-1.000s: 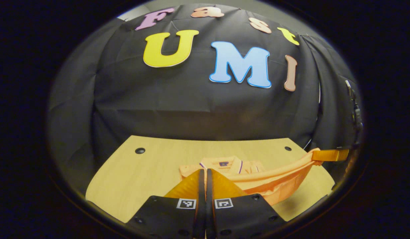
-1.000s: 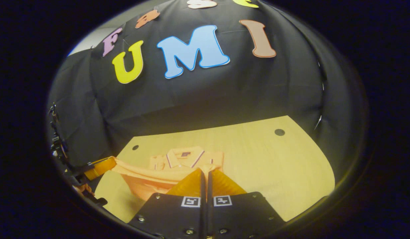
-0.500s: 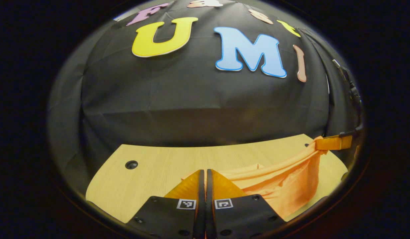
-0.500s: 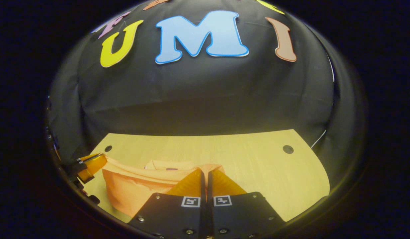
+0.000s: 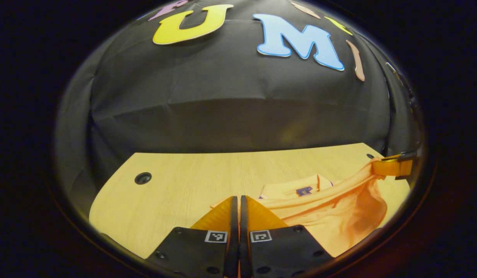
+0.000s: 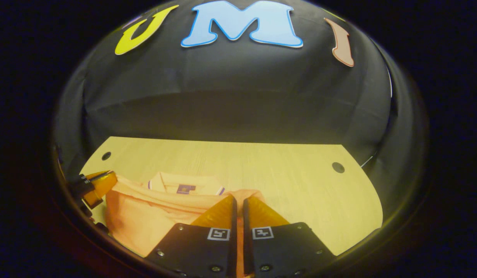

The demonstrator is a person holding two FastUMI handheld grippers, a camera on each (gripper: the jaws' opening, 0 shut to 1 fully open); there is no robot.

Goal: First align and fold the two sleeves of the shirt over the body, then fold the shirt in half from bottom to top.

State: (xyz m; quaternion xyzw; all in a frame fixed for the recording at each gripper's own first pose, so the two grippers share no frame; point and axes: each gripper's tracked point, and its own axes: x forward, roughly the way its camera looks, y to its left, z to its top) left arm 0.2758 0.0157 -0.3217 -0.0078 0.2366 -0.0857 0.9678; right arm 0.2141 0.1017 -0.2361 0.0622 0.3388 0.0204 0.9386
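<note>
An orange shirt (image 5: 331,216) lies on the wooden table (image 5: 176,185) with its bottom hem lifted off the surface. My left gripper (image 5: 236,199) is shut on one corner of that hem. My right gripper (image 6: 238,199) is shut on the other corner, and it also appears far right in the left gripper view (image 5: 392,166). The hem stretches taut between the two grippers. Beyond it the shirt (image 6: 153,216) shows its collar (image 6: 182,187) with a small dark label. The left gripper (image 6: 97,183) appears at the far left of the right gripper view.
The black cloth wall (image 5: 238,108) rises just behind the table's far edge. Dark round holes sit in the tabletop near its back corners (image 5: 143,178) (image 6: 338,167). Bare wood (image 6: 300,193) spreads to the right of the shirt.
Both grippers have carried the lifted hem forward toward the collar and lower. The wall and table's far edge have drawn closer, and the collar shows again above the hem.
</note>
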